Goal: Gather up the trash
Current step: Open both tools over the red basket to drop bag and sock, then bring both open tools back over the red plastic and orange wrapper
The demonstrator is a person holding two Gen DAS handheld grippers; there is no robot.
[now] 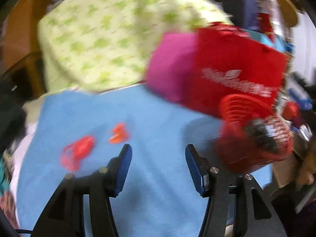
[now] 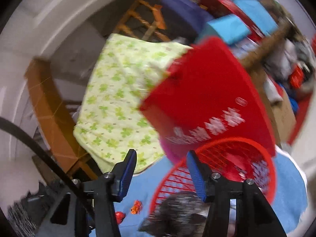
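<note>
Two crumpled wrappers lie on a blue sheet (image 1: 154,118): a red wrapper (image 1: 78,153) and an orange wrapper (image 1: 119,131). My left gripper (image 1: 158,154) is open and empty, hovering just right of them. A red mesh basket (image 1: 254,132) with dark trash inside stands at the right. In the right wrist view my right gripper (image 2: 161,158) is open and empty above the basket (image 2: 227,169), with the orange wrapper (image 2: 137,207) and red wrapper (image 2: 120,216) low between its fingers.
A large red bag with white lettering (image 1: 235,71) and a pink piece (image 1: 169,69) lean behind the basket. A green clover-print quilt (image 1: 102,33) lies at the back. Wooden furniture (image 2: 47,106) stands at the left; boxes and clutter (image 2: 282,106) at the right.
</note>
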